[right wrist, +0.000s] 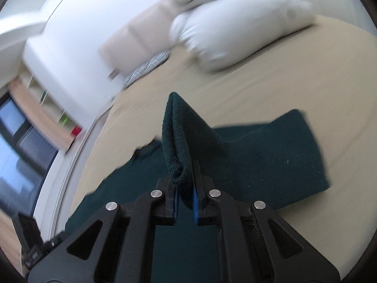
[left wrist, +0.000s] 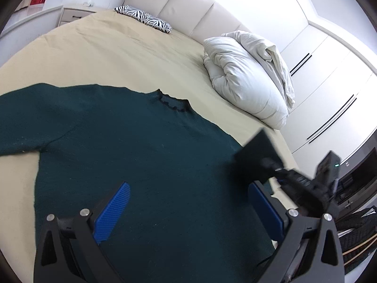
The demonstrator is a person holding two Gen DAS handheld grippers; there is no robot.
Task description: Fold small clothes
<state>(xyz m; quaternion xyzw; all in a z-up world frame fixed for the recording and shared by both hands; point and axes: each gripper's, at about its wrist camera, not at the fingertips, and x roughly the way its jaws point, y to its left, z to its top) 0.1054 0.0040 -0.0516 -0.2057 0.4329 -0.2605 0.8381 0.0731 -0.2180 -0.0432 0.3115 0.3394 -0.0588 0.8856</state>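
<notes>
Bed [left wrist: 117,47]: a beige sheet is spread over it, with a white duvet [left wrist: 247,80] bunched near the headboard and a zebra-print cushion [left wrist: 143,18] set well apart.
Sweater [left wrist: 132,146]: a dark green knit is laid flat on the sheet, collar toward the headboard, one sleeve stretched to the side.
Handling: it is judged soft, limp and fairly light; stretch and sag are expected, so hems, cuffs and doubled edges are best pinched.
Sleeve [right wrist: 271,155]: it is lifted off the sheet at its cuff end.
Right gripper [right wrist: 186,198]: it is angled downward, clamped on the cuff.
Left gripper [left wrist: 188,214]: it is held over the sweater's body, tilted down, blue pads spread wide with nothing between them.
</notes>
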